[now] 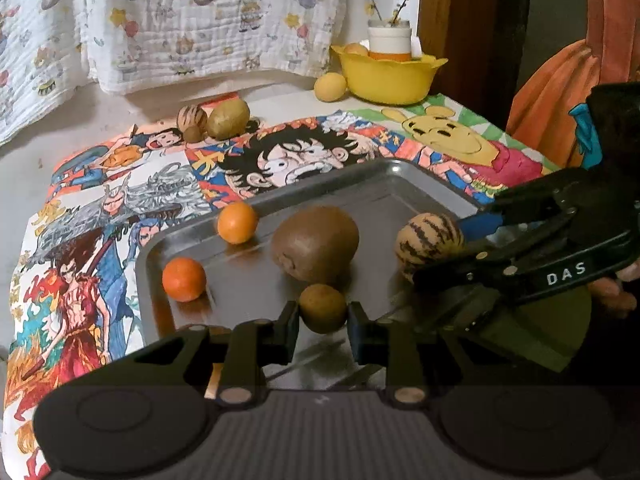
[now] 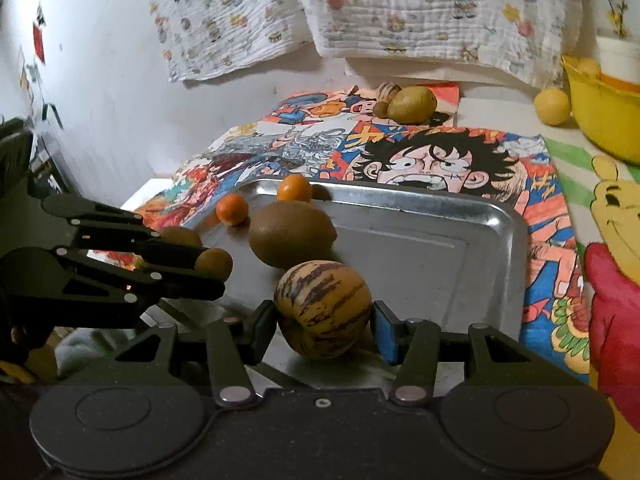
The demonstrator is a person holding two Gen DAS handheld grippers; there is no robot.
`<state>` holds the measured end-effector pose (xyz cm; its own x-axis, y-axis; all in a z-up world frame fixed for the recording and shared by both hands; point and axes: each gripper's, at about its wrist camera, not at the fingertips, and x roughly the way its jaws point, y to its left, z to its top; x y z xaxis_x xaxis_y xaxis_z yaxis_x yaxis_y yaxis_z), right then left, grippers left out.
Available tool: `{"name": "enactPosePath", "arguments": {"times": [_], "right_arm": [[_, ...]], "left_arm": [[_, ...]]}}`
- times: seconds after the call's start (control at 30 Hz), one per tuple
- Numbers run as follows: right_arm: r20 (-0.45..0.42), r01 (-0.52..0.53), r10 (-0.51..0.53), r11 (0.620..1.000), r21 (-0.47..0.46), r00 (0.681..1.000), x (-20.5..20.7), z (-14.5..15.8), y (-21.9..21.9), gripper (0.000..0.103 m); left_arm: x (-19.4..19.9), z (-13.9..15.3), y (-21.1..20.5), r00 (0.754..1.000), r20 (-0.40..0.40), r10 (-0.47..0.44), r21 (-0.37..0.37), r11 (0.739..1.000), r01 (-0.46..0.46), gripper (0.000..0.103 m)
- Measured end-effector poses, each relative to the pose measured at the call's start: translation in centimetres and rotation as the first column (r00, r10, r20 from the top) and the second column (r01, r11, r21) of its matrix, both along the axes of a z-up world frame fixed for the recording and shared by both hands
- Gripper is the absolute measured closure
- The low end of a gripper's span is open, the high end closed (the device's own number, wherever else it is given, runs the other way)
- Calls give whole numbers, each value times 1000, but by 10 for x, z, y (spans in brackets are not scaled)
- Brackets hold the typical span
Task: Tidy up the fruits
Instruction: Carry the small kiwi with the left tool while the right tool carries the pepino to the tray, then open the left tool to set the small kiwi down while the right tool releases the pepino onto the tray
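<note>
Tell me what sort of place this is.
Most likely a room in a home, perhaps a child's room. A table is covered with a cartoon-print cloth, a printed muslin blanket hangs on the wall behind, and a yellow bowl and a metal tray of fruit sit on the table.

I see a cartoon-print cloth (image 1: 132, 184) spread over the table (image 1: 280, 96) at mid-frame, a white printed blanket (image 1: 192, 20) hanging across the top, and 1 white jar (image 1: 390, 42) holding twigs at upper right.
</note>
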<state>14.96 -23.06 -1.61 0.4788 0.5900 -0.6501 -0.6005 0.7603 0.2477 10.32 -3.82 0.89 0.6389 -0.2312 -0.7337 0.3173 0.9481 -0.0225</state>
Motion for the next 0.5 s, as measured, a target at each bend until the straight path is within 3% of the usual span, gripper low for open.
{"name": "enactPosePath", "arguments": {"times": [0.2,0.5], "right_arm": [[54,-13,16,998,-62,998,-4,2,7,49],[75,-25,31,996,-84,997,-8,2,8,49]], "left_arm": [[2,-4,-1,1000,-12,6,14,1000,-6,74],[2,-4,-1,1000,-24,9,16,1000,-8,74]]}}
